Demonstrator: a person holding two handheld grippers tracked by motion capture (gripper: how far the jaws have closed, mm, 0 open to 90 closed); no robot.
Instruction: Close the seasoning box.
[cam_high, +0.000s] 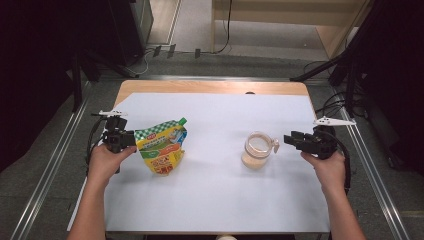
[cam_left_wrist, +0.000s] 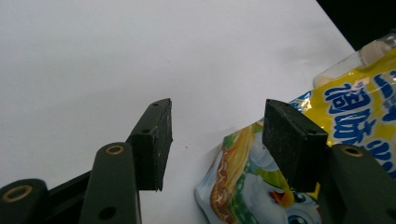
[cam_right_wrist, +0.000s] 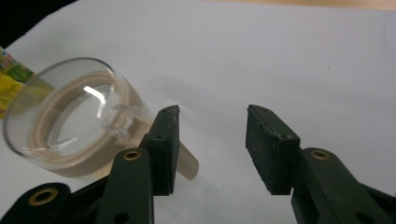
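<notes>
Lying on the white sheet (cam_high: 215, 165) that is covering the table (cam_high: 200, 86), a yellow and green pouch (cam_high: 162, 147) with a green cap at its upper corner is carrying most of the writing in the scene: blue characters are running across its yellow panel in the left gripper view, but they are cut off at the frame edge and I cannot read them, and a small red logo near the top of the pouch in the high view is too small to make out. A cartoon face is showing on the lower corner of the pouch, partly hidden behind one jaw. The left hand-held gripper (cam_high: 131, 140) is sitting just left of the pouch, its jaws standing moderately apart with nothing between them; one pad is overlapping the pouch's edge in its own view, and whether it is touching I cannot tell. To the right of the pouch, well apart from it, a clear glass jar (cam_high: 257, 150) is standing upright, holding a pale beige powder, with a clear lid and knob and a small lug at its rim. The right hand-held gripper (cam_high: 289, 139) is hovering just right of the jar, jaws parted and empty, clear of the glass.
</notes>
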